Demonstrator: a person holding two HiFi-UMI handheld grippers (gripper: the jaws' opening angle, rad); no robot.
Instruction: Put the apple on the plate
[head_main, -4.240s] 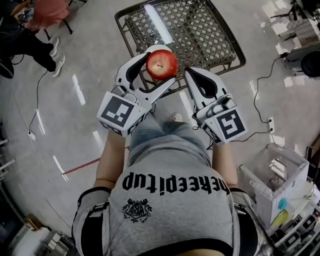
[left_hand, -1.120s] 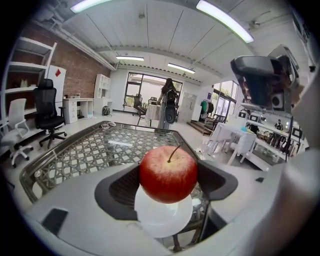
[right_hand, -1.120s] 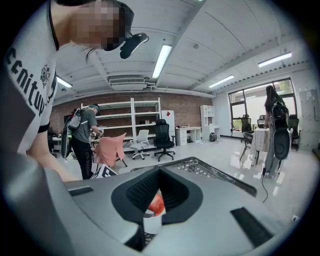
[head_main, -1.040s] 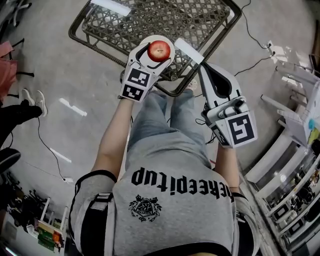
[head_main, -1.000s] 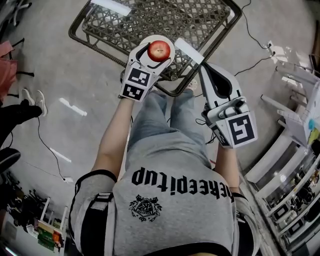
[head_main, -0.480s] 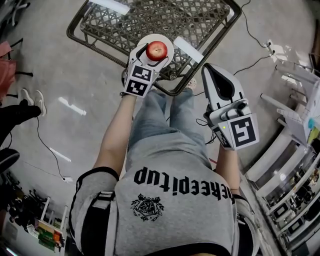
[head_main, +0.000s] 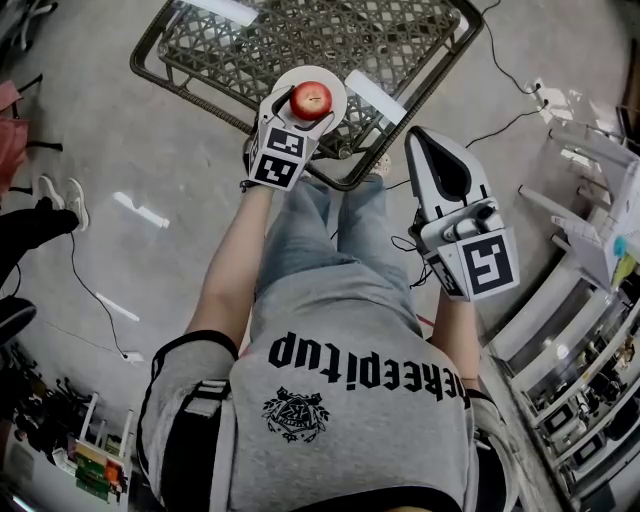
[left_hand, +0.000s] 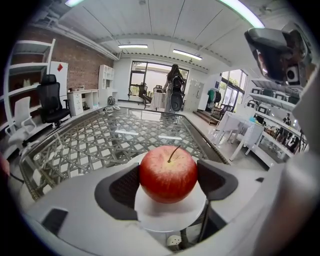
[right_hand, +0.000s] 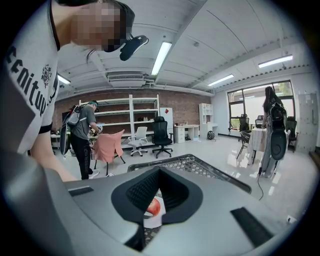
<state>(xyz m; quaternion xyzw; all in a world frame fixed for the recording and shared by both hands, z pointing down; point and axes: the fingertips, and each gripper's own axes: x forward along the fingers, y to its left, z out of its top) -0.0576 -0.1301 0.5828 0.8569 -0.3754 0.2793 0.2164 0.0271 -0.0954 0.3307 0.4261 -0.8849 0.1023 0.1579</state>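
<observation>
Mostly hidden: plate (head_main: 336, 82) is half covered by the apple (head_main: 311, 100) and left gripper (head_main: 305, 108), so can't confirm the apple's underside touches it. Left jaws clamp the apple from both sides, directly over the plate on the lattice table (head_main: 400, 35). Right gripper (head_main: 420, 142) jaws closed on nothing; its view shows only a sliver of apple below them. 4.2 s ago no plate showed under the apple, now it does
</observation>
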